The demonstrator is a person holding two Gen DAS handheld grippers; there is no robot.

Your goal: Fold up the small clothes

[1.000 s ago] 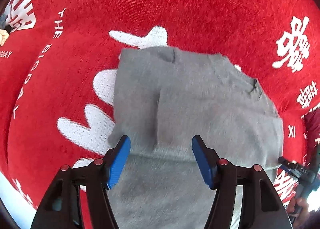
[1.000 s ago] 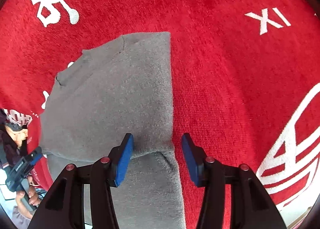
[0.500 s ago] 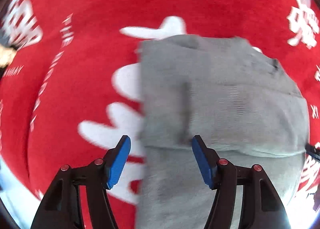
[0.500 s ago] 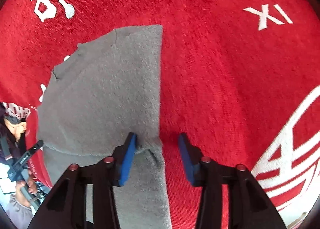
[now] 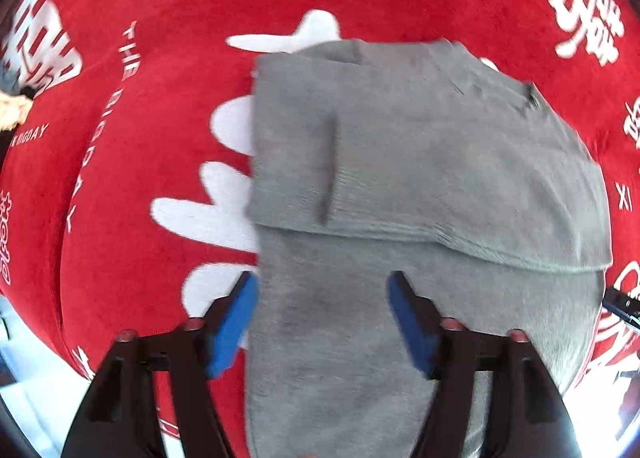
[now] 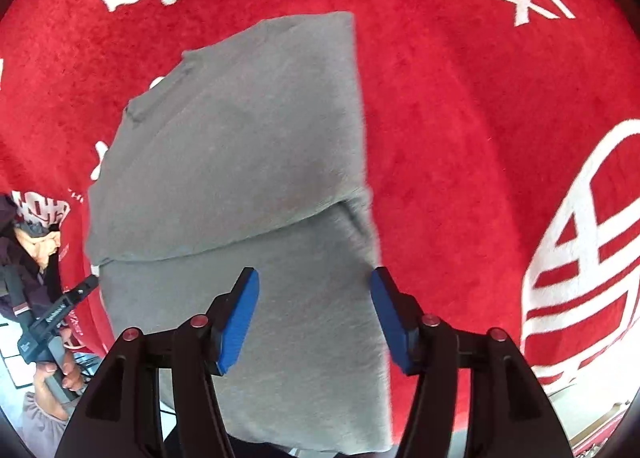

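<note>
Both tongs (image 5: 322, 322) (image 6: 314, 316) seemingly over garment (image 6: 240, 162) edges.

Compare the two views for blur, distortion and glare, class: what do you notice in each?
Left wrist view: motion smear on the grey garment and the left tool; glare bottom right. Right wrist view: sharper, garment edge slightly smeared. Both: fisheye bends the red cloth, corners dark.

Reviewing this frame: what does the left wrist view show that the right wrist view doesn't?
Left wrist only: the sleeve flap folded over the garment, white "THE BIGDAY" lettering, and the left gripper, whose jaws have just been opening, pads clear of the cloth.

Right wrist only: a large white ring emblem, a hand holding the other tool, and the right gripper, also just opening.

Both: the grey knitted garment folded over on the red printed cloth.
</note>
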